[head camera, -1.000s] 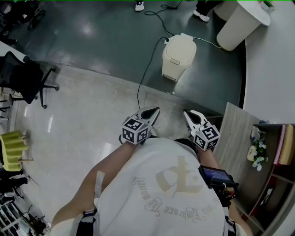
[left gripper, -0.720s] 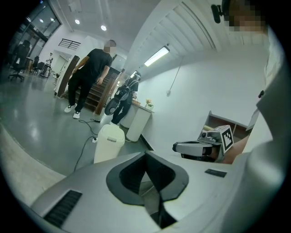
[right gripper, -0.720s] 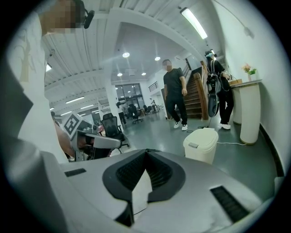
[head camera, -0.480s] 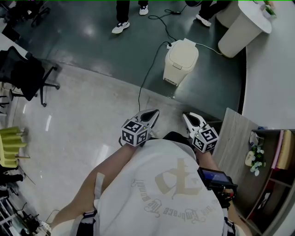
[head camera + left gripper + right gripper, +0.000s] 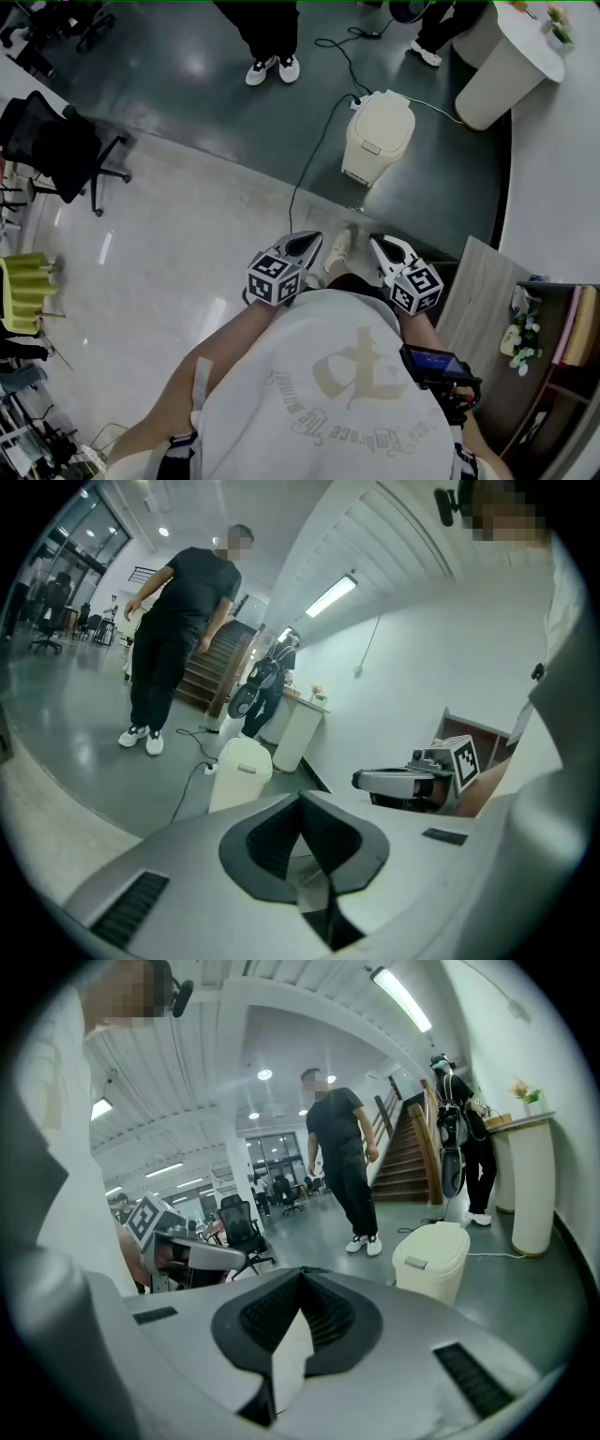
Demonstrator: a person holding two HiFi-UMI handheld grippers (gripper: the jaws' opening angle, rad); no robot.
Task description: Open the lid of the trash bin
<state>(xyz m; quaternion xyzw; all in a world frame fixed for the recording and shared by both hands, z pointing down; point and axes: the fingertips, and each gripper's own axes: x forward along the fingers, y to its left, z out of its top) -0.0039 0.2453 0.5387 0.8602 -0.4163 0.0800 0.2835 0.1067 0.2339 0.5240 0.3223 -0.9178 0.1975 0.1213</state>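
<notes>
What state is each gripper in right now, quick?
Left gripper: jaws shut, holding nothing.
Right gripper: jaws shut, holding nothing.

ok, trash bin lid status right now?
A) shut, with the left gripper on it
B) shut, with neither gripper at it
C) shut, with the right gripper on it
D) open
B: the lid lies flat on the trash bin, while the left gripper and right gripper are held close to the person's body, well short of it, jaws together on nothing.

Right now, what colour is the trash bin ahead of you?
Cream white all over; the trash bin shows best in the head view.
</notes>
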